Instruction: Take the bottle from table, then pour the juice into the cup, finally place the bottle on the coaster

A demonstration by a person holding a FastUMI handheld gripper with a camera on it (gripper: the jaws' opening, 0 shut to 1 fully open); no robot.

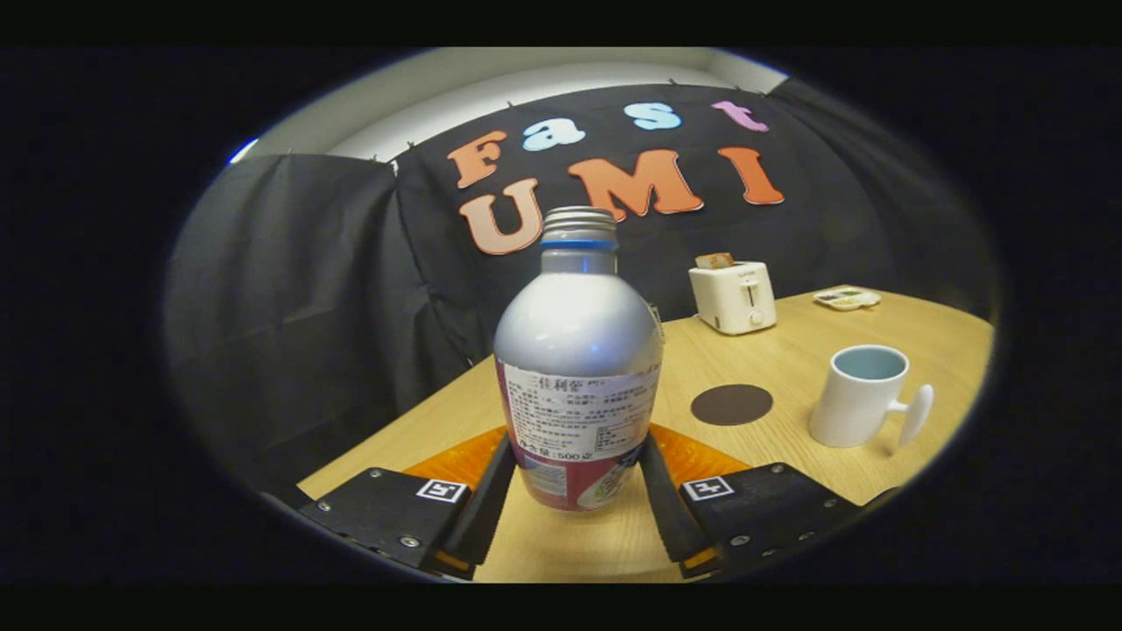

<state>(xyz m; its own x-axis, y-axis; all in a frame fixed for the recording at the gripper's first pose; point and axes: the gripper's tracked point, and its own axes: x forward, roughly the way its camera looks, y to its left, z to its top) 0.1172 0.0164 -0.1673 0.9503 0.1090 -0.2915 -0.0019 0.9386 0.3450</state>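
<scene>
While the tool point(578, 478) sits low over the near end of the desk point(789, 350), its two fingers point(485, 504) close in on the lower part of the bottle point(577, 350), one pressing each side, so the bottle is gripped between them. The bottle stands upright, silver on its shoulder and neck, with a screw cap point(578, 221) still on top and a blue ring just under it. A pale label wraps its middle and a reddish band runs around its base. Whether the base rests on the wood or hangs just clear of it, I cannot tell. An orange mat point(701, 456) lies flat on the desk behind the bottle, showing on both sides of it, just beyond the fingers.

Off to the right of the bottle, further along the desk, lies a dark round coaster point(732, 404), flat and bare. Just beside the coaster, further right, stands a white cup point(859, 396) with a pale blue inside, upright, its handle turned away from the bottle. The coaster and cup are near each other but not touching.

Beyond them, close to the black cloth wall, a white toaster point(733, 296) stands with a slice of toast point(714, 260) sticking out of its top. To its right, near the far edge, sits a small flat tray point(846, 298).
</scene>
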